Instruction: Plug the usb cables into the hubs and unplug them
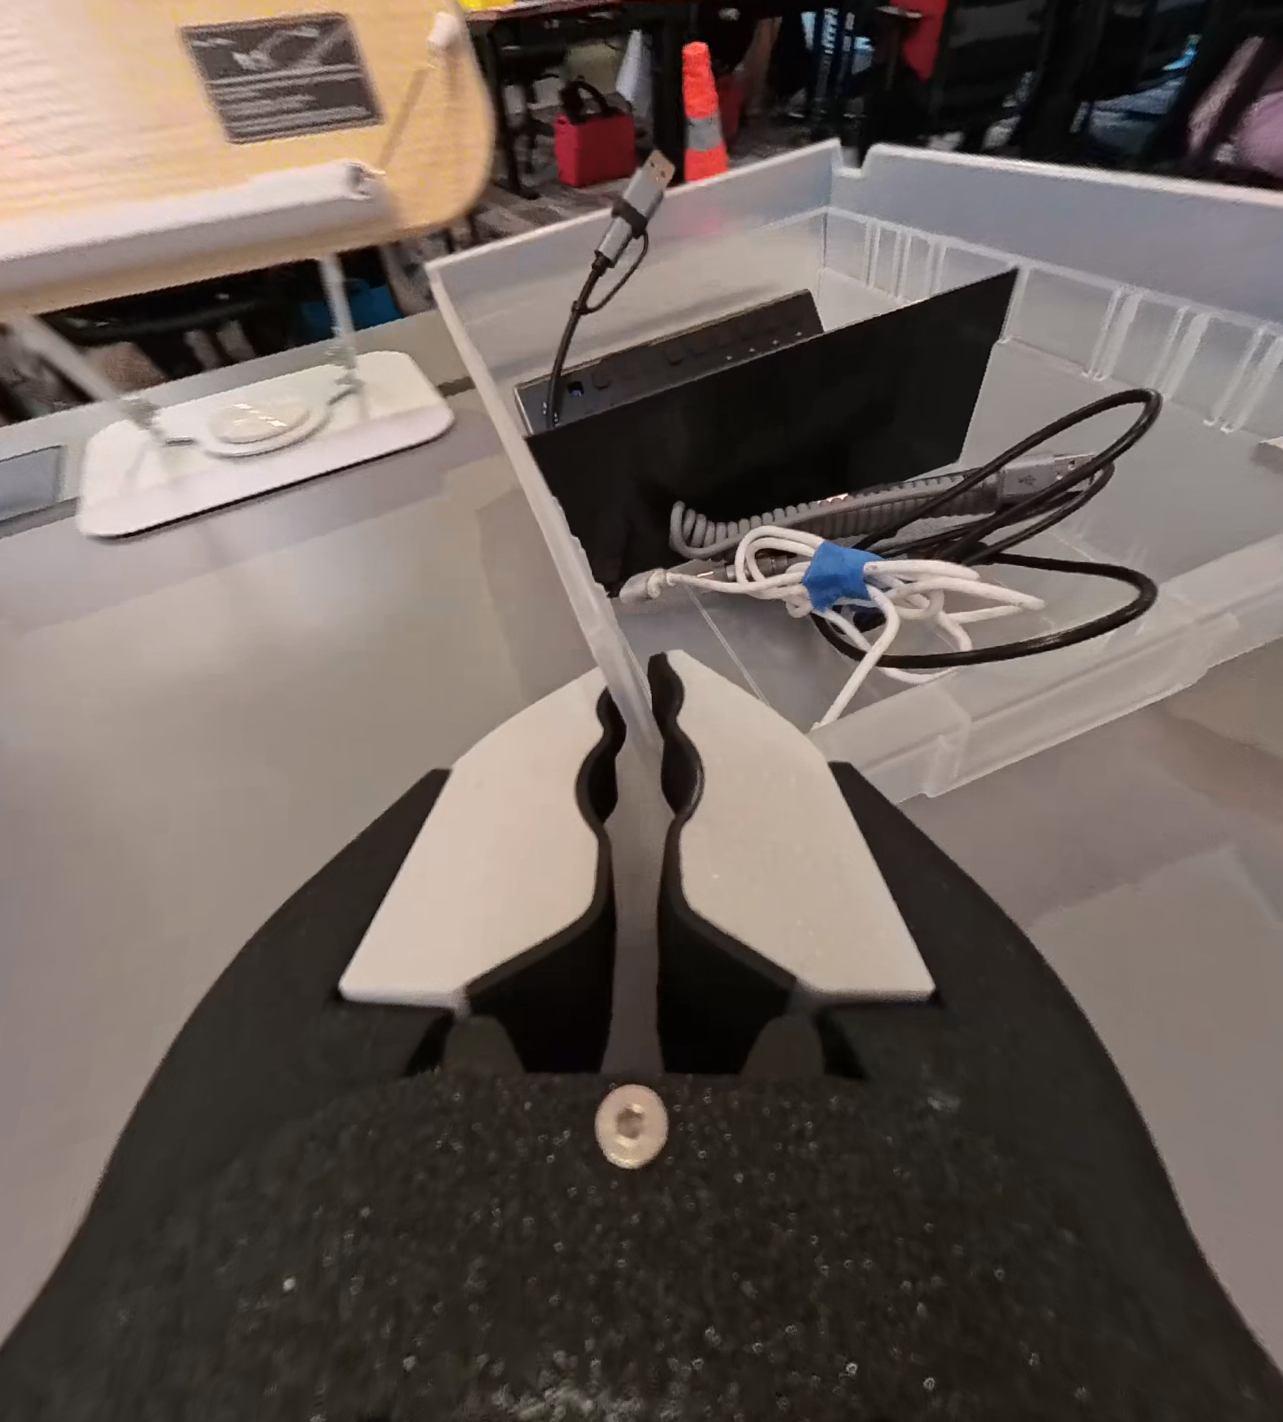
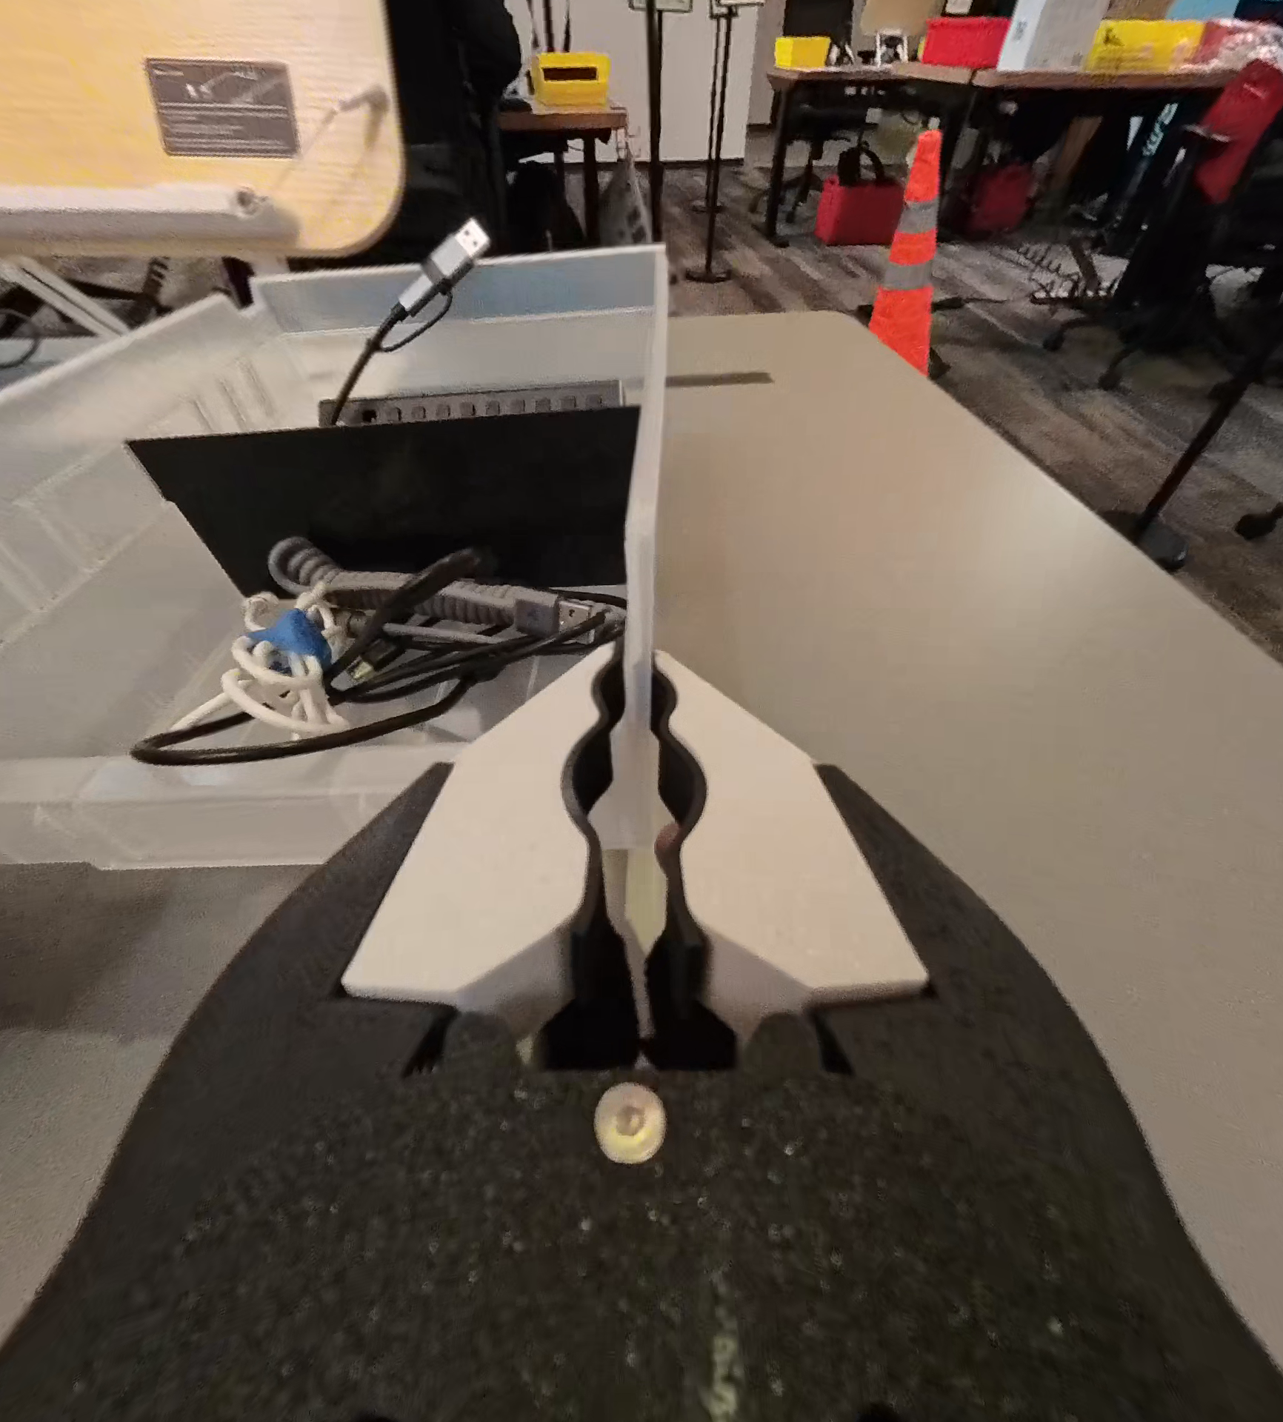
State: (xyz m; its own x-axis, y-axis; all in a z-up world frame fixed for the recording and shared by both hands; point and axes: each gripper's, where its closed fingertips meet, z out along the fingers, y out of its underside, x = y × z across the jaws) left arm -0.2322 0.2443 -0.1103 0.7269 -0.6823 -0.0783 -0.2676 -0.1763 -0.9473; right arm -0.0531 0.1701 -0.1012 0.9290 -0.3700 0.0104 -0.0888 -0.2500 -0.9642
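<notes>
A clear plastic bin point(image 1: 1085, 231) stands on the grey table point(image 1: 238, 731). In it a dark hub point(image 1: 669, 346) leans behind a black panel point(image 1: 777, 415), and the hub's own lead ends in a silver USB plug point(image 1: 642, 192) that sticks up. A white cable bundle with blue tape point(image 1: 838, 581), a grey coiled cable point(image 1: 854, 508) and a black cable point(image 1: 1046, 615) lie loose on the bin floor. My left gripper point(image 1: 642, 692) is shut on the bin's left wall point(image 1: 546, 492). My right gripper point(image 2: 638, 677) is shut on the bin's right wall point(image 2: 650, 462). The right wrist view also shows the hub point(image 2: 477, 404) and the cables point(image 2: 515, 608).
A tilted wood-coloured board point(image 1: 200, 115) on a white stand with a flat base point(image 1: 261, 438) is on the table left of the bin. An orange cone point(image 2: 912, 254) and chairs stand on the floor beyond. The table edge point(image 2: 1085, 492) runs to the right. My right fingertips sit around 20 centimetres from my left ones.
</notes>
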